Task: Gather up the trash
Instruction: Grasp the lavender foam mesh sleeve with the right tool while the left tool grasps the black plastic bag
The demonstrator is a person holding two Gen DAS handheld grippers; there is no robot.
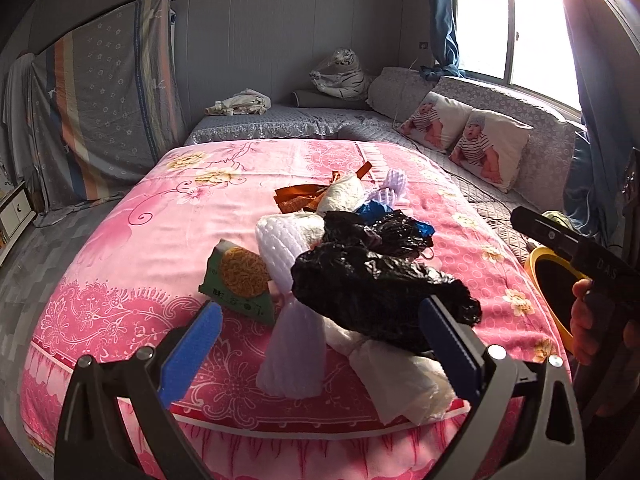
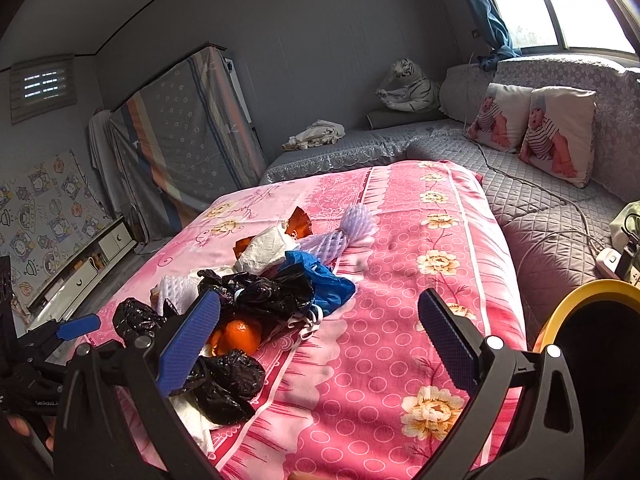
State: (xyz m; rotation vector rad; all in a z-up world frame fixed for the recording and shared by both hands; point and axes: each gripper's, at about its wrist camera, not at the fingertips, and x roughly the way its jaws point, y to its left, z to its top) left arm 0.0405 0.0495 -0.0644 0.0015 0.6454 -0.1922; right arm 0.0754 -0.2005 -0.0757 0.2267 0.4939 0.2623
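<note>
One pink floral blanket (image 1: pixel 132 240) covers the bed, with the trash heaped at its middle: black plastic bags (image 1: pixel 376 296), white foam netting (image 1: pixel 288 248), a green noodle packet (image 1: pixel 236 280). A yellow-rimmed bin (image 2: pixel 568 304) stands at the right. Left gripper (image 1: pixel 320 344) and right gripper (image 2: pixel 320 340) both hover spread wide, holding nothing.

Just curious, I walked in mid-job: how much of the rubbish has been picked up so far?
Apparently none. The pile, including black plastic bags, a green wrapper, white foam netting and an orange, lies on the pink blanket. The left gripper and right gripper are open and empty. The yellow-rimmed bin waits alongside.
</note>
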